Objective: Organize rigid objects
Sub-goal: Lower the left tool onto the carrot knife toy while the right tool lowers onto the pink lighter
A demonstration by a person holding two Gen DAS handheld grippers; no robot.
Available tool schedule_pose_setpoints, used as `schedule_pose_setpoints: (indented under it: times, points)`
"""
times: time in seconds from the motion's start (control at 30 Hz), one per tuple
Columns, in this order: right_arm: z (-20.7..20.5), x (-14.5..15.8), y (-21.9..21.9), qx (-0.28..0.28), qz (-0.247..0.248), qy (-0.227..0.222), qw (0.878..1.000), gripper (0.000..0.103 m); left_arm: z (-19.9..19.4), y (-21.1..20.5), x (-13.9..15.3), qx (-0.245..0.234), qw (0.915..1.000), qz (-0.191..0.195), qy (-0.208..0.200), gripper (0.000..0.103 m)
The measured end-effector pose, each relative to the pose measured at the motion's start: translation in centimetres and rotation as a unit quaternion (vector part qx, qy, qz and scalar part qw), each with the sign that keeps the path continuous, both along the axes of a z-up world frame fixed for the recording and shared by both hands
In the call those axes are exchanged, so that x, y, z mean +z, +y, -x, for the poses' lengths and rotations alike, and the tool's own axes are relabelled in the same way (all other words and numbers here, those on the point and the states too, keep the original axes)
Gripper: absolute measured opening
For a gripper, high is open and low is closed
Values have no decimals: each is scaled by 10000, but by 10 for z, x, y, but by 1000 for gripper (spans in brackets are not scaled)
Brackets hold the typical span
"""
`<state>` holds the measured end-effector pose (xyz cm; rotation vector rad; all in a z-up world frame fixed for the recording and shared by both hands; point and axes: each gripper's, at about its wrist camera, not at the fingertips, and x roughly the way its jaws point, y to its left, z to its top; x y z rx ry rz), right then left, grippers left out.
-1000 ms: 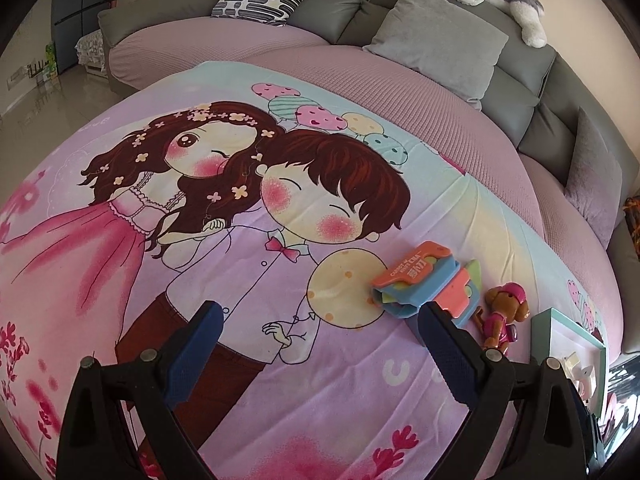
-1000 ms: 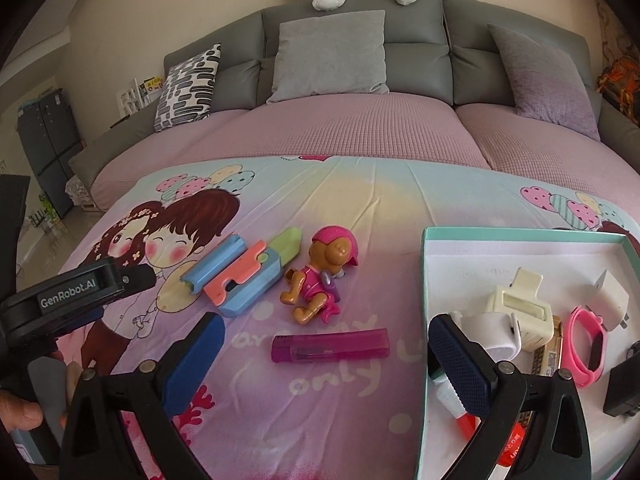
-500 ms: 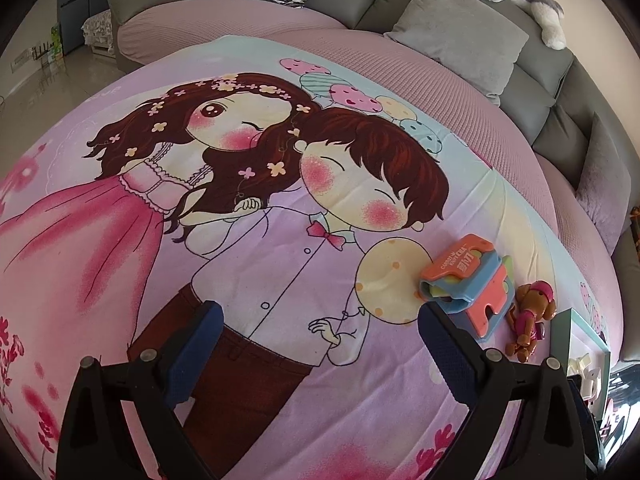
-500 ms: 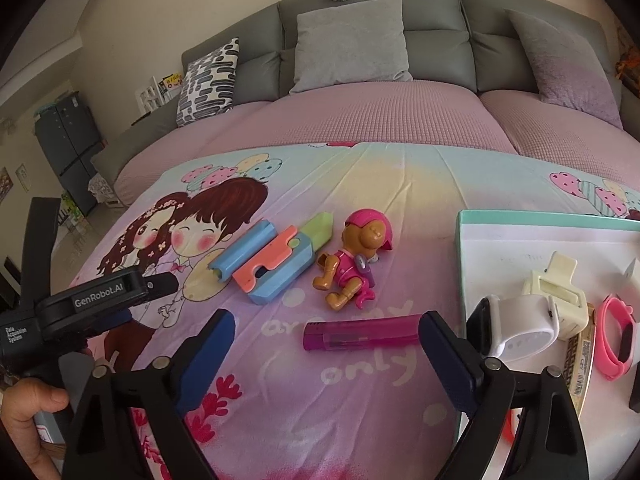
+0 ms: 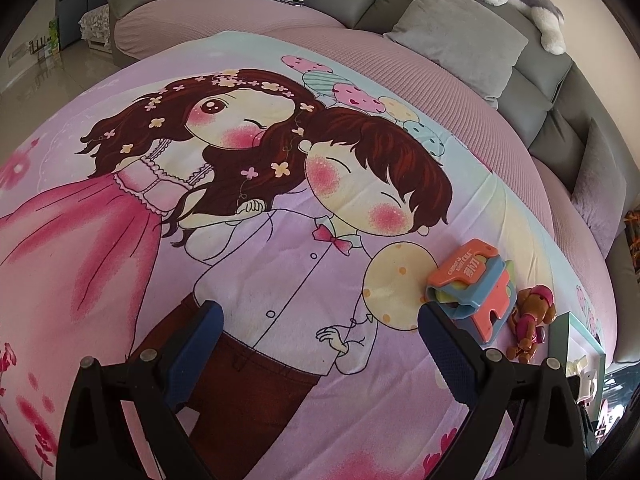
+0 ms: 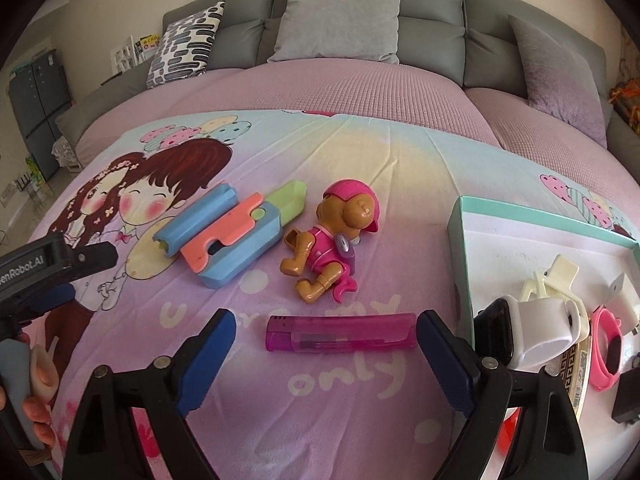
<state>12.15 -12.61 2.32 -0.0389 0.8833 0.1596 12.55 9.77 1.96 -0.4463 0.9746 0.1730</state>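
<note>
Several small items already sit in the tray. On the bed at its nine o'clock, a lighter, toy dog and block toy remain. The right claw is wide, empty, straddling the lighter; the left claw is wide, empty.

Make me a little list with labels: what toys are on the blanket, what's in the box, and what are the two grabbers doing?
surface: cartoon blanket spread over a pink bed
loose toys: puppy figure; pastel plastic toy; purple lighter
box: teal-rimmed box on the right, holding a white watch, a pink band and other small things
right gripper: open, the lighter lying between its fingers, not gripped
left gripper: open, nothing between its fingers
toys still outside the box: three
</note>
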Motion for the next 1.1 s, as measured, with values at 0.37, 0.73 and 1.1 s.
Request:
schedule_pose_setpoints:
  times: [0.37, 0.73, 1.1]
  points:
    - [0, -4, 5, 179, -48, 141, 9997, 94, -3, -5, 1, -67, 9999, -83, 5, 98]
    - [-2, -5, 7, 24, 37, 94, 9999, 87, -6, -8, 2, -184, 9998, -17, -94, 98]
    - [-1, -4, 3, 70, 51, 89, 9999, 84, -15, -29, 5, -548, 9983, -19, -217, 98]
